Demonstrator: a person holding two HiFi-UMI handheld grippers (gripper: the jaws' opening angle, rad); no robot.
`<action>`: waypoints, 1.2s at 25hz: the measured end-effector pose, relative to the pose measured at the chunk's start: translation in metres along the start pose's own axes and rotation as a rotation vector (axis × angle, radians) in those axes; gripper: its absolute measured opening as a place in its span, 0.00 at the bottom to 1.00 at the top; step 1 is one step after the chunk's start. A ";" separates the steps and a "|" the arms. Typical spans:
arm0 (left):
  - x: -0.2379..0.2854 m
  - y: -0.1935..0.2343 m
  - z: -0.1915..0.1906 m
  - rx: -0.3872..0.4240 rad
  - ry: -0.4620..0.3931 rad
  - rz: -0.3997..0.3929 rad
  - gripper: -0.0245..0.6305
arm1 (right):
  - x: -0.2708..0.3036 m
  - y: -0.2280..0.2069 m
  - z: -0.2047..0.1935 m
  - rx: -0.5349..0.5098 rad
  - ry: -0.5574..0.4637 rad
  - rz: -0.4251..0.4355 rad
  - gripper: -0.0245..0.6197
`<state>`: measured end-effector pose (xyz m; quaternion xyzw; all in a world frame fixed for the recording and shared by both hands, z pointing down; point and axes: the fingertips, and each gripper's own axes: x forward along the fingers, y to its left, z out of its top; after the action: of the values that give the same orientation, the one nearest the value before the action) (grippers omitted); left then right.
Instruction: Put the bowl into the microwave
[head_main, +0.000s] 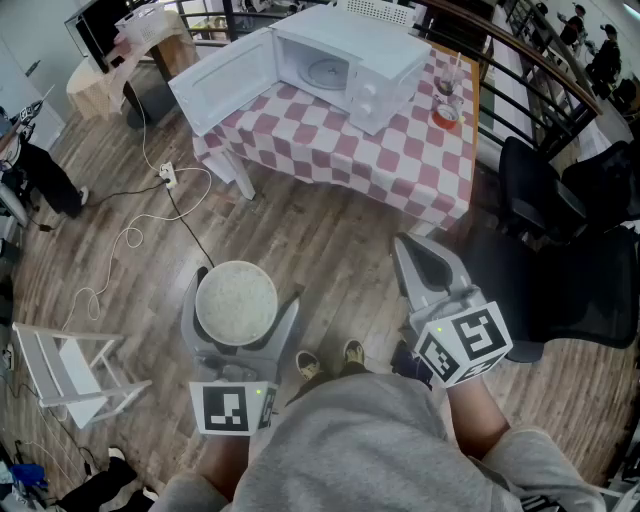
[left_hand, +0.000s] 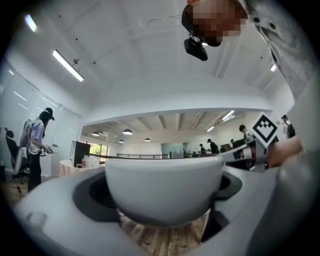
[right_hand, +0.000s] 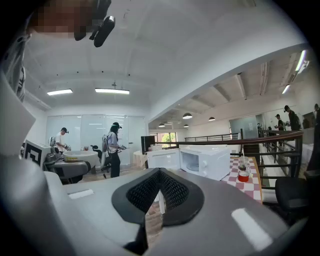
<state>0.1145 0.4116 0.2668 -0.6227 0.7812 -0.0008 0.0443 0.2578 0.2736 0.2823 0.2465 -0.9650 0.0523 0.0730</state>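
Left gripper (head_main: 240, 310): jaws spread wide, clamping the round white ceramic bowl (head_main: 235, 293) — lower left, above the floor.
Right gripper (head_main: 411, 254): jaws pressed together, empty — lower right.
White microwave (head_main: 350, 62): door open, top centre, on red-and-white checked tablecloth (head_main: 330, 145).

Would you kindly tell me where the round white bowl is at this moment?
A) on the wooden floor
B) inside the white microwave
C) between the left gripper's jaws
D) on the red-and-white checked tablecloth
C: the round white bowl sits clasped between the jaws of the left gripper, above the wooden floor and apart from the white microwave, which stands with its door open on the checked table.
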 end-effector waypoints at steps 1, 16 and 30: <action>-0.001 0.001 0.001 -0.002 -0.001 -0.003 0.84 | 0.000 0.002 0.000 0.006 -0.002 0.002 0.03; -0.017 0.022 -0.003 -0.021 -0.017 -0.029 0.84 | 0.000 0.029 -0.003 0.045 -0.029 -0.037 0.03; 0.042 0.043 -0.015 -0.009 -0.003 -0.037 0.84 | 0.066 0.005 -0.003 0.069 -0.036 -0.006 0.03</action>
<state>0.0627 0.3794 0.2768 -0.6371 0.7696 0.0027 0.0428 0.1986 0.2477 0.2957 0.2527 -0.9630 0.0810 0.0471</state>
